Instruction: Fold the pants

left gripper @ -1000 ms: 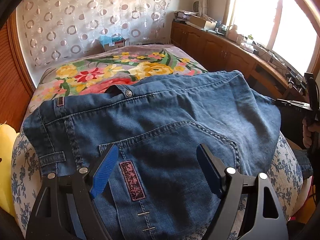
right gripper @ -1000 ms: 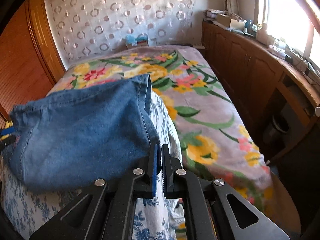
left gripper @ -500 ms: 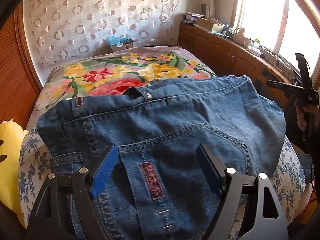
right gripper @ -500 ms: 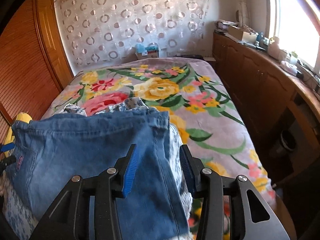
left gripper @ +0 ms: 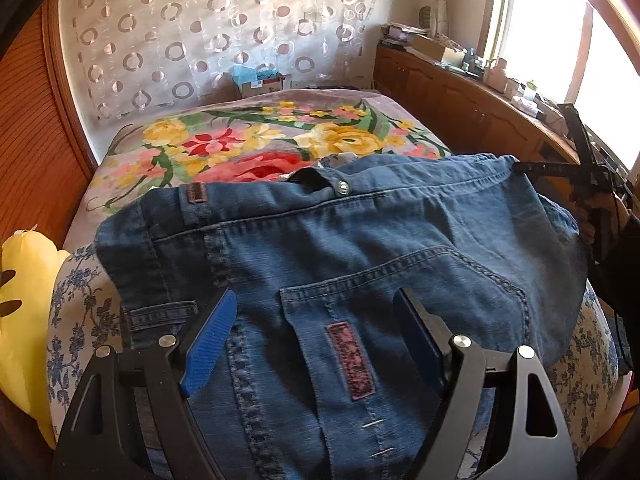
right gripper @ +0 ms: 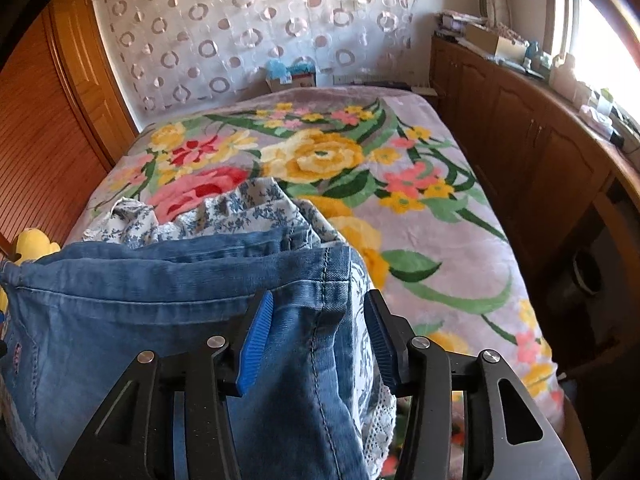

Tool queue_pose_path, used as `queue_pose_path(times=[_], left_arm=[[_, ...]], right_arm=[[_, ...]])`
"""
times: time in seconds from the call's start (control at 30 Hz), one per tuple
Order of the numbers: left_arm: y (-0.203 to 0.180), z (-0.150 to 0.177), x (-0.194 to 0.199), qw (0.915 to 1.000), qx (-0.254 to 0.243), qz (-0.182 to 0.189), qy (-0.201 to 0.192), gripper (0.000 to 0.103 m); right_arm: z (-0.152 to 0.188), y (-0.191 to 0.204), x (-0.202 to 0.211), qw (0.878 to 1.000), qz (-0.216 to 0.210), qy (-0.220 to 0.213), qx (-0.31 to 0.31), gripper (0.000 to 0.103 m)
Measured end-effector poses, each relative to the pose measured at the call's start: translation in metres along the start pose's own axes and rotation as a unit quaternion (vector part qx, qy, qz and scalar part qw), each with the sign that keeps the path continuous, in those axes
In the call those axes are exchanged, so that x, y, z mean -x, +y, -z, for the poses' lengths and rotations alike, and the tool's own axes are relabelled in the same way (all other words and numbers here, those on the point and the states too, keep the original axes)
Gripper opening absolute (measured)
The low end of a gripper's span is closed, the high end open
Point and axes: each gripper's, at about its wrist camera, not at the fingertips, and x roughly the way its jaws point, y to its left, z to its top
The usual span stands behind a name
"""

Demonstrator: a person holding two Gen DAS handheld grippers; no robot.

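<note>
Blue denim pants (left gripper: 360,240) lie spread over a blue-and-white floral bundle (left gripper: 76,320) at the near end of the bed, back pocket and waistband button facing up. My left gripper (left gripper: 316,296) hovers open just above the pocket area, nothing pinched. In the right wrist view the pants (right gripper: 140,320) fill the lower left. My right gripper (right gripper: 319,297) straddles their right hem corner. Its jaws are opening, with denim between the blue pads (right gripper: 256,340) but not pressed by them. That gripper's black frame and the hand holding it show at the pants' far right corner in the left wrist view.
The bed carries a flowered blanket (right gripper: 320,156) stretching away to the patterned curtain. A yellow plush toy (left gripper: 24,280) sits at the left. Wooden cabinets (right gripper: 520,140) with clutter on top run along the right under the window. A slatted wooden wardrobe (right gripper: 40,140) stands at the left.
My right gripper has opened from shut and slid left over the pants' hem corner. In the left view it has travelled up the pants' right edge to the far corner.
</note>
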Motion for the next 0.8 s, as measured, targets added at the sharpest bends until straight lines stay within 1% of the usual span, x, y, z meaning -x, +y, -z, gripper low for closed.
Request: queue_pose_path(times=[0.2,0.23,0.27,0.3,0.33,0.4,0.5,0.6,0.7,0.77,0.8], left_arm=[[0.023,0.001,0.010,0.9995,0.018,-0.024,-0.011,0.081],[0.028,0.000,0.011,0.9993,0.022,-0.028,-0.012,0.081],[0.033,-0.001,0.013,0.9990,0.026,-0.033,-0.014,0.081],[0.041,-0.001,0.015,0.9985,0.033,-0.041,-0.016,0.081],[0.046,-0.001,0.017,0.9980,0.037,-0.048,-0.018,0.081],[0.058,-0.001,0.019,0.9970,0.044,-0.060,-0.021,0.081],[0.078,-0.003,0.024,0.9947,0.055,-0.082,-0.028,0.081],[0.093,-0.005,0.022,0.9937,0.062,-0.088,-0.034,0.081],[0.105,-0.008,0.011,0.9938,0.062,-0.088,-0.027,0.075],[0.108,-0.011,0.002,0.9948,0.061,-0.078,-0.023,0.069],[0.110,-0.011,-0.002,0.9952,0.060,-0.074,-0.022,0.068]], right_arm=[[-0.009,0.005,-0.008,1.000,-0.016,0.010,0.007,0.049],[-0.010,0.004,-0.007,1.000,-0.018,0.009,0.008,0.047],[-0.010,0.005,-0.006,1.000,-0.018,0.004,0.011,0.041],[-0.009,0.005,-0.004,1.000,-0.018,-0.001,0.013,0.026],[-0.009,0.006,-0.001,1.000,-0.025,-0.006,0.016,0.019],[-0.007,0.007,0.006,0.999,-0.029,-0.026,0.020,0.015],[-0.008,0.008,0.020,0.998,-0.021,-0.063,0.022,0.014],[-0.010,0.009,0.033,0.995,-0.013,-0.092,0.020,0.014],[-0.009,0.013,0.033,0.995,-0.003,-0.092,0.030,0.014],[-0.006,0.014,0.031,0.995,0.002,-0.089,0.035,0.014],[-0.004,0.016,0.030,0.996,0.004,-0.086,0.038,0.014]])
